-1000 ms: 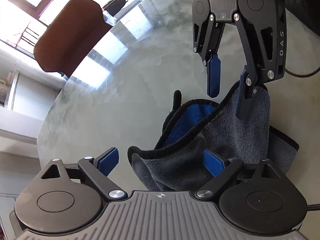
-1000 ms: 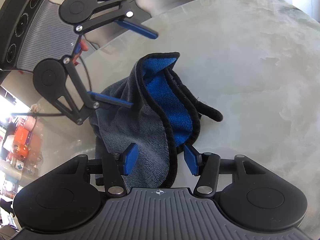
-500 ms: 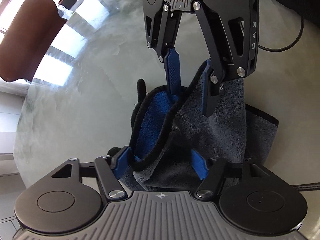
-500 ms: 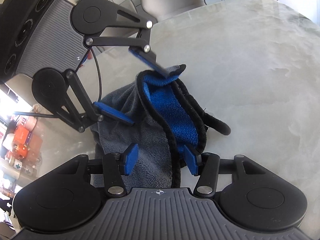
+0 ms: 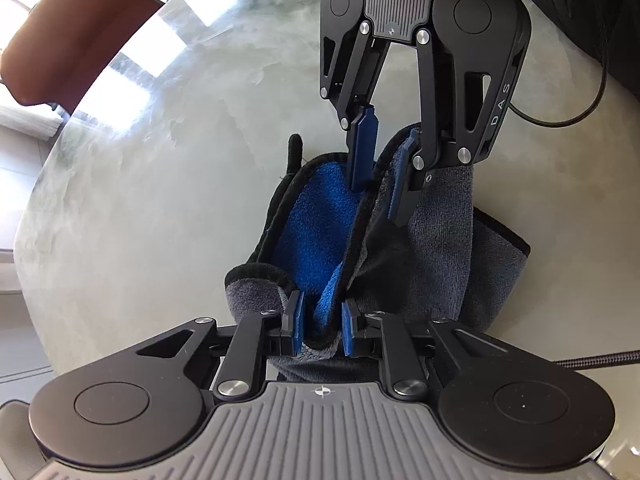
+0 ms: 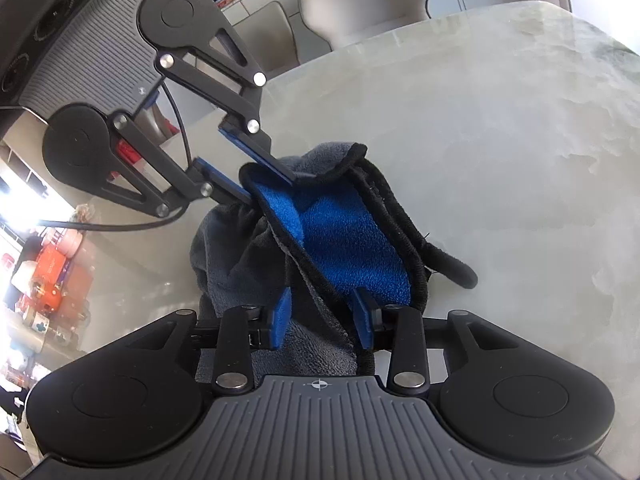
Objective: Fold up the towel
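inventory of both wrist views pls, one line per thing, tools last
towel: 1, grey with blue inner face and black trim, bunched on the table between both tools
table: 1, pale marbled top, glossy, under the towel
brown chair: 1, brown, beyond the table edge in the left wrist view
beige chairs: 2, beige, behind the table's far edge in the right wrist view
cable: 1, black, on the table near the right tool
left tool: 1, black with blue pads, closed on the towel's trimmed edge
right tool: 1, black with blue pads, straddling a towel fold, gap still visible
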The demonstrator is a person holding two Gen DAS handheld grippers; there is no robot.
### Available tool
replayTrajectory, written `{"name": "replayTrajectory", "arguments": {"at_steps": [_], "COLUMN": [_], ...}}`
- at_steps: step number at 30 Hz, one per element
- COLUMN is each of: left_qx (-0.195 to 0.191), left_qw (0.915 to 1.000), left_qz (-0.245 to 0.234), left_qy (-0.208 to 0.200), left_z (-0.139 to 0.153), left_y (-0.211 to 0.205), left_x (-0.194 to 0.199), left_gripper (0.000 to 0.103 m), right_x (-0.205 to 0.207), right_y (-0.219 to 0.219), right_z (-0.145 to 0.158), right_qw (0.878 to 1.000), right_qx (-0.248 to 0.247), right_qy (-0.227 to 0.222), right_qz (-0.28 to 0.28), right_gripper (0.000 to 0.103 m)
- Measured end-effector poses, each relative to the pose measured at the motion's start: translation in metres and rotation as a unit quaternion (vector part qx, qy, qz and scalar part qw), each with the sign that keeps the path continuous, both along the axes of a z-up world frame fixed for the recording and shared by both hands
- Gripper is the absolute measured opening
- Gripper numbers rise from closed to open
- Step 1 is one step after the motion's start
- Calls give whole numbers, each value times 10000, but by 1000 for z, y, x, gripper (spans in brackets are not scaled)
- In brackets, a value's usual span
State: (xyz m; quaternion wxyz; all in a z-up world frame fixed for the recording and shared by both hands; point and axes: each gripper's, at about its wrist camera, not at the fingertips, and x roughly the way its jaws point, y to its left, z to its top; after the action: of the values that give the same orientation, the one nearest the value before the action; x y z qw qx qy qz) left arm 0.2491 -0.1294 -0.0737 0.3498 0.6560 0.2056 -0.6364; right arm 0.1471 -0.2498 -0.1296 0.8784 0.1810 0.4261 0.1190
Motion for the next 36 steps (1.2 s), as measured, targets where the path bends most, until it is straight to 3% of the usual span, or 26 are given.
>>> {"name": "replayTrajectory", "arguments": {"at_steps": [3,6,7,9,13,16,19,23,26,30,36], "left_qx": [1,-68,-112,-180,-278,-415,-640,-899,-1092,-1333,-793], "left_qw": [9999,9994,9991,9982,9970,9968,9965,9954,9933,9891,9939], "left_qz": [164,340,413,553,653,653,542,239,11,-290,-571], "left_qy": [-31,-58,-74,-116,-300,-179,-76,-249,-379,-549,-503], "left_z": [7,15,18,23,24,30,41,43,45,47,28], "left_y": [11,20,24,31,42,40,28,25,22,18,-4], "left_x": [5,10,11,13,6,-15,-33,-43,-50,-59,-51], "left_gripper": [17,17,17,17,17,20,22,28,36,38,35], "right_x": [-2,-2,-3,-3,-9,-17,-25,-35,-42,-53,-65], "right_y": [1,2,4,6,17,19,11,3,4,8,21], "right_z": [2,2,2,3,23,47,79,114,125,131,130], "right_qw": [10000,9998,9997,9988,9945,9902,9852,9796,9782,9772,9763], "right_qx": [-86,-167,-108,11,-9,76,252,245,83,-3,-70], "right_qy": [-29,-54,-82,-139,-427,-639,-888,-1158,-1183,-1176,-1156], "right_qz": [6,83,209,461,960,1237,1446,1621,1704,1766,1827], "right_gripper": [59,57,52,6,6,5,5,5,5,5,6]}}
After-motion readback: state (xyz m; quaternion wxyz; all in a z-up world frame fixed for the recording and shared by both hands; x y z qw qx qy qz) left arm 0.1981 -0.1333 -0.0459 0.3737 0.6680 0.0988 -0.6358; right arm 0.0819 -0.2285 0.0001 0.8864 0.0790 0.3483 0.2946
